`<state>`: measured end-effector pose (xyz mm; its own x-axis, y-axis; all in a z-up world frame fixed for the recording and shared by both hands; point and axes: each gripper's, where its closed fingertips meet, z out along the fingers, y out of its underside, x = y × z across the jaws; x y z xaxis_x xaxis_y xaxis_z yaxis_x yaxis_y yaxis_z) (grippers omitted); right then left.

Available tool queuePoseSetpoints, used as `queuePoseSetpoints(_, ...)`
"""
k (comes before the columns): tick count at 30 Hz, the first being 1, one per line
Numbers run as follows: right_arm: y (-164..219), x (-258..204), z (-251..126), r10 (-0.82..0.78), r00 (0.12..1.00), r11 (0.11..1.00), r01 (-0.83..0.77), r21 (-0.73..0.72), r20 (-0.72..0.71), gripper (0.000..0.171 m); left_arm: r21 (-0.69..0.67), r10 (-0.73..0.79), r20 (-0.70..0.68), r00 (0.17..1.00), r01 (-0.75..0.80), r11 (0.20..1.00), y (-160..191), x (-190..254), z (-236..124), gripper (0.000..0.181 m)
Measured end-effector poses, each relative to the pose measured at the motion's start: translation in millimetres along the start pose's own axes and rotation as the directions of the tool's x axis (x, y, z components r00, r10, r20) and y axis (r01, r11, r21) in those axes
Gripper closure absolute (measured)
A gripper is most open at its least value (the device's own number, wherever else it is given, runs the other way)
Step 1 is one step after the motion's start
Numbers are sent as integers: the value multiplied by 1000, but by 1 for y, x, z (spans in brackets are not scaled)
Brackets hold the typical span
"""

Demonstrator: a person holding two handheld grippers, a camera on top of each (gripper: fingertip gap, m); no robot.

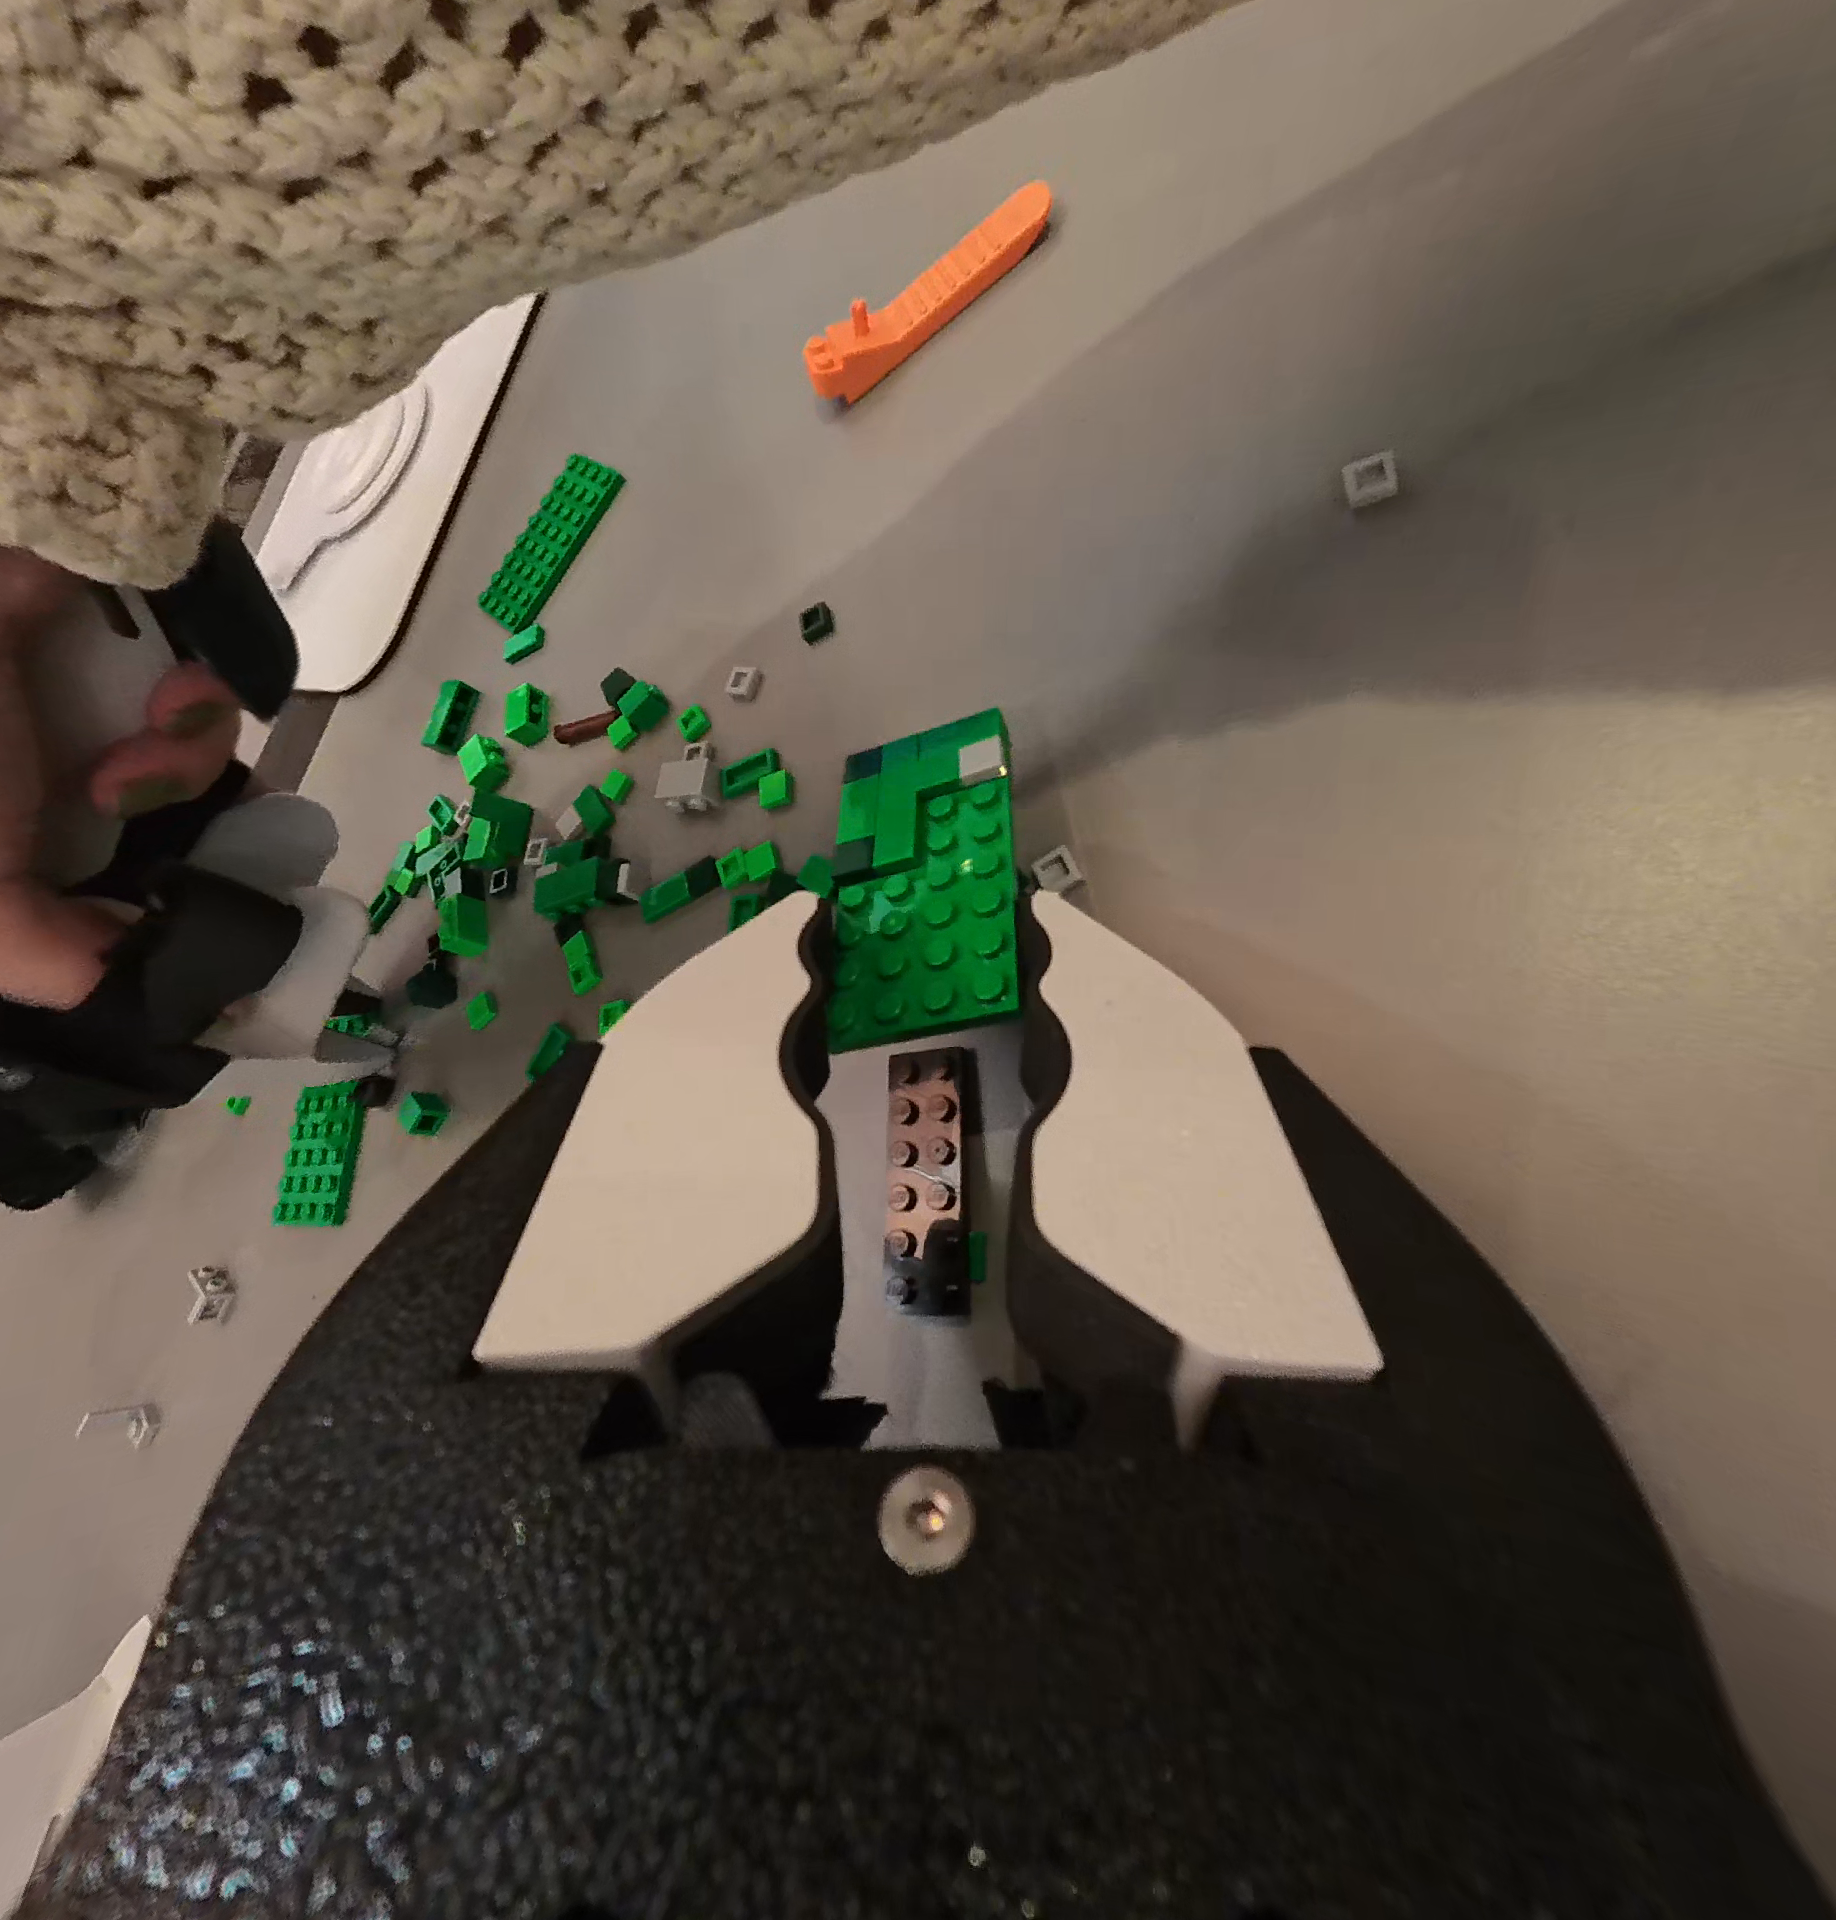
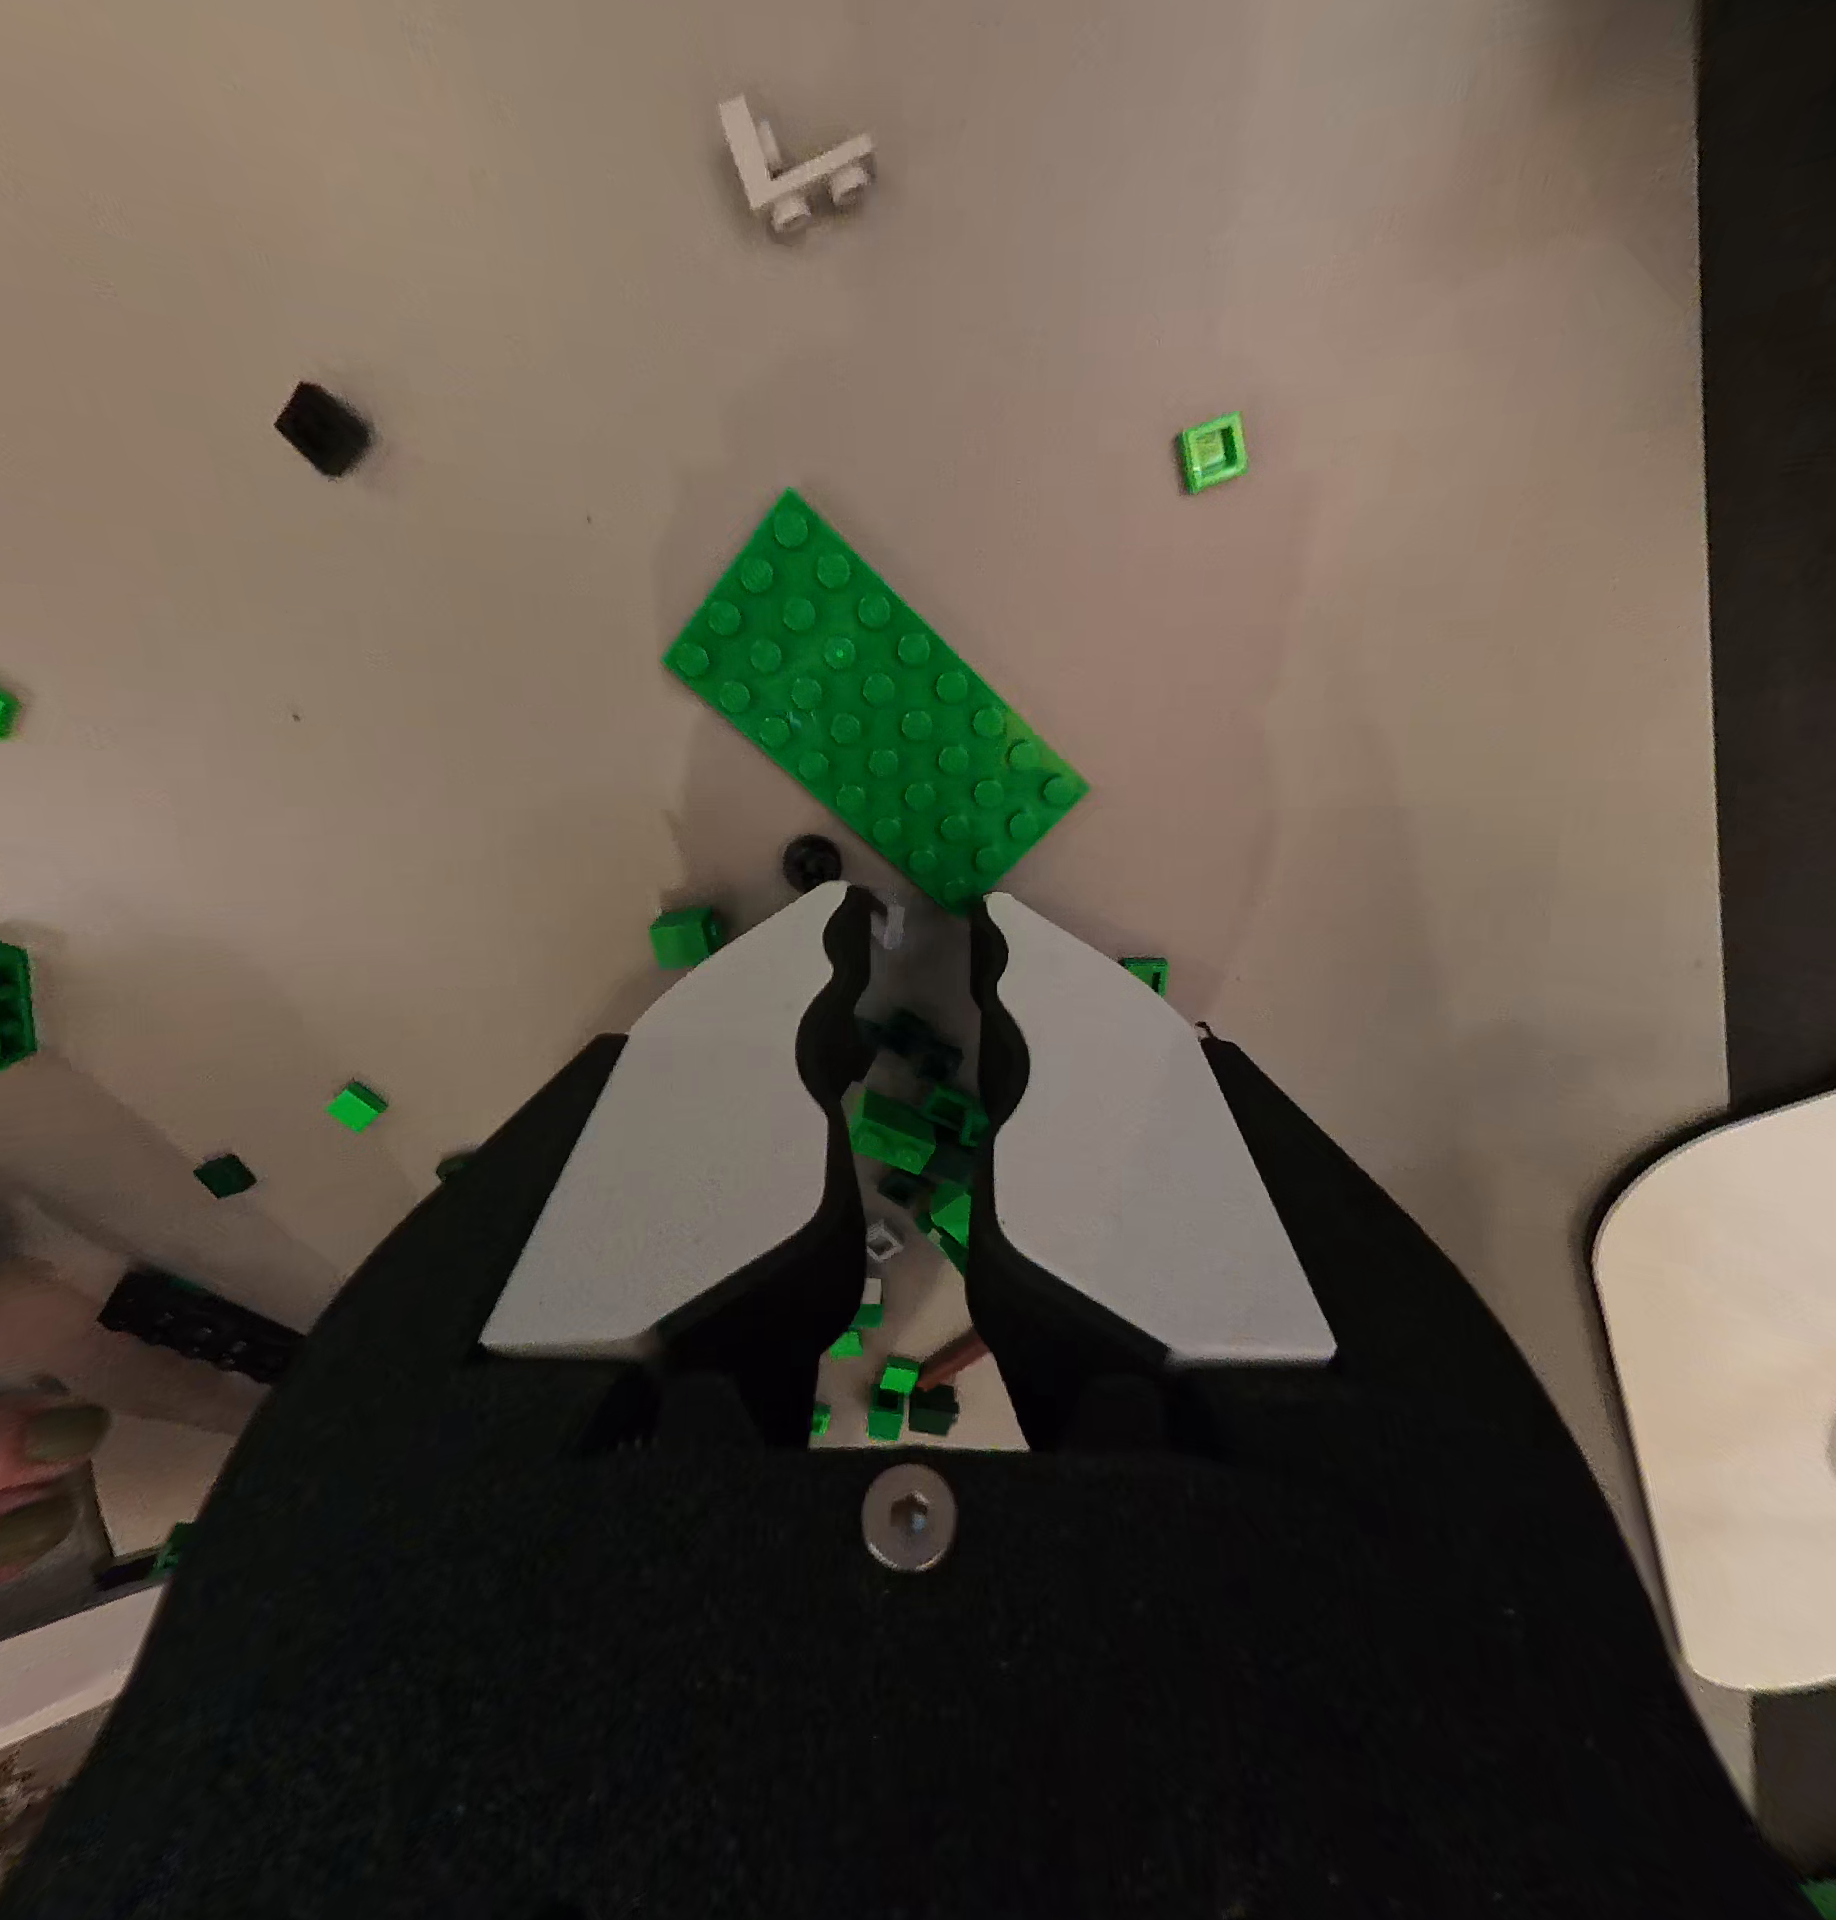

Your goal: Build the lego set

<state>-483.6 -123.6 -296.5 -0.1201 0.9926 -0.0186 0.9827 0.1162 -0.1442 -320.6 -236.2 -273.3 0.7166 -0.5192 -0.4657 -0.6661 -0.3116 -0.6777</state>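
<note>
Left wrist view, left gripper fingers clamping green plate, right gripper fingers parted, holding nothing.

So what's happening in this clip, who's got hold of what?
A person is building with Lego using two handheld grippers. The left gripper clamps a green plate assembly, partly covered with smooth tiles, with a black plate lying below it between the fingers. The right gripper hovers over the pile of loose green pieces, jaws slightly apart; a tiny pale piece sits near its tips, grip unclear. A bare green plate and an orange brick separator lie unused on the table.
</note>
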Motion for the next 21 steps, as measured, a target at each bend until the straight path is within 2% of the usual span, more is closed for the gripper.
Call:
queuePoseSetpoints(5, -3, -3, -1, 69, 995, 997, -70, 21, 76, 155, -3, -1, -5, 1000, 1, 1000, 1, 1, 0, 148)
queuePoseSetpoints(11, 0, -1, -1, 38, 997, 999, -39, 15, 69, 161, -6, -5, -17, 1000, 4, 1000, 1, 2, 1, 149)
queuePoseSetpoints(13, 1, 0, -1, 23, 997, 1000, -24, 20, 67, 171, -10, -5, -21, 1000, 4, 1000, 2, 3, 1, 149)
queuePoseSetpoints(16, 4, -4, -6, -8, 996, 999, 5, 35, 91, 171, -13, -2, -27, 1000, 2, 1000, 2, 4, 2, 148)
queuePoseSetpoints(20, 13, -17, -23, -123, 982, 981, 98, 167, 144, 171, -13, -1, -32, 1000, 1, 1000, 1, 5, 3, 149)
queuePoseSetpoints(21, 16, -16, -26, -164, 980, 969, 138, 205, 116, 171, -11, -2, -31, 1000, 2, 1000, 1, 5, 3, 149)
